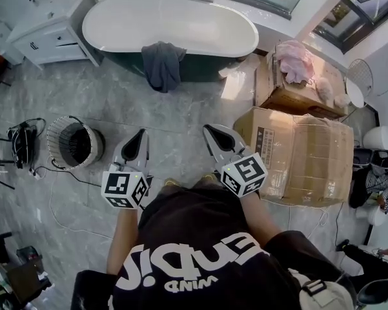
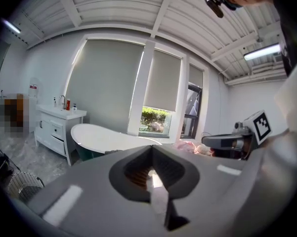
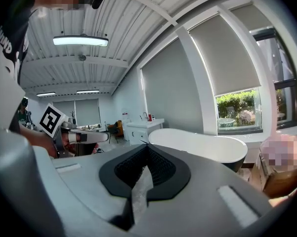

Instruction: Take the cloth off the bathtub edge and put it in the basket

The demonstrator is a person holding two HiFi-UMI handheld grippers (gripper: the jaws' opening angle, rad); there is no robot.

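Note:
A dark grey cloth (image 1: 162,64) hangs over the near edge of the white bathtub (image 1: 171,24), across the floor from me. The white wire basket (image 1: 74,142) stands on the floor to the left, close to my left gripper (image 1: 137,144). My right gripper (image 1: 216,137) is held beside it, and both point toward the tub. Each gripper is shut with nothing between its jaws. The left gripper view shows its own shut tips (image 2: 150,154), the tub (image 2: 104,138) and the basket (image 2: 24,185). In the right gripper view its shut tips (image 3: 147,154) face the tub (image 3: 197,144).
Two cardboard boxes (image 1: 303,154) stand at the right, the far one (image 1: 297,86) with a pink cloth (image 1: 295,60) on top. A white vanity cabinet (image 1: 51,24) is at the back left. Cables and gear (image 1: 22,144) lie on the floor at the left.

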